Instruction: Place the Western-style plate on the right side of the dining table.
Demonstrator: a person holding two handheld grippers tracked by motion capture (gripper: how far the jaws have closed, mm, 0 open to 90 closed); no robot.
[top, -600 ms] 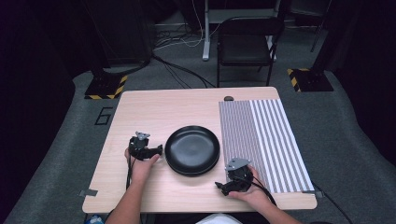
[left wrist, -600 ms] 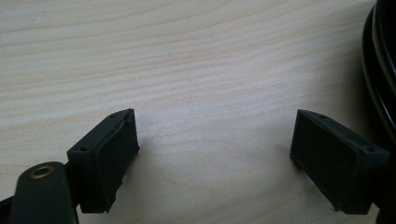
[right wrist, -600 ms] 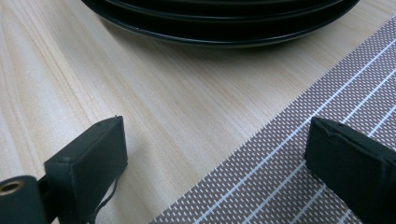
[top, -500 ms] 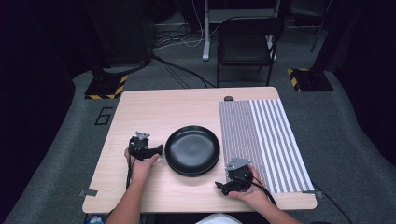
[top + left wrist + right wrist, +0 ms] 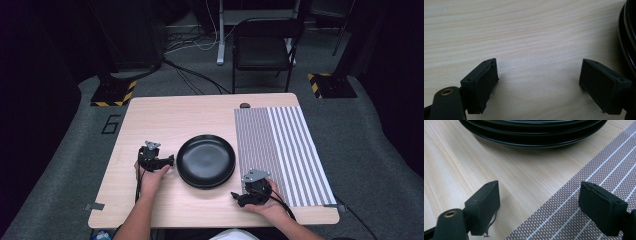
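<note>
Black plates (image 5: 205, 160), brown white-striped mat (image 5: 280, 152)

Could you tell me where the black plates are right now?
In the high view, the black plates sit mid-table, between the left tool and the striped mat.

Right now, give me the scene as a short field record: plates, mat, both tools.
plates: black plates, stacked at the table's centre
mat: striped placemat, flat on the table's right side, beside the stack
left tool: left tool, open, nothing between the pads, next to the stack's left rim
right tool: right tool, open, nothing held, low over the mat's near-left edge
</note>
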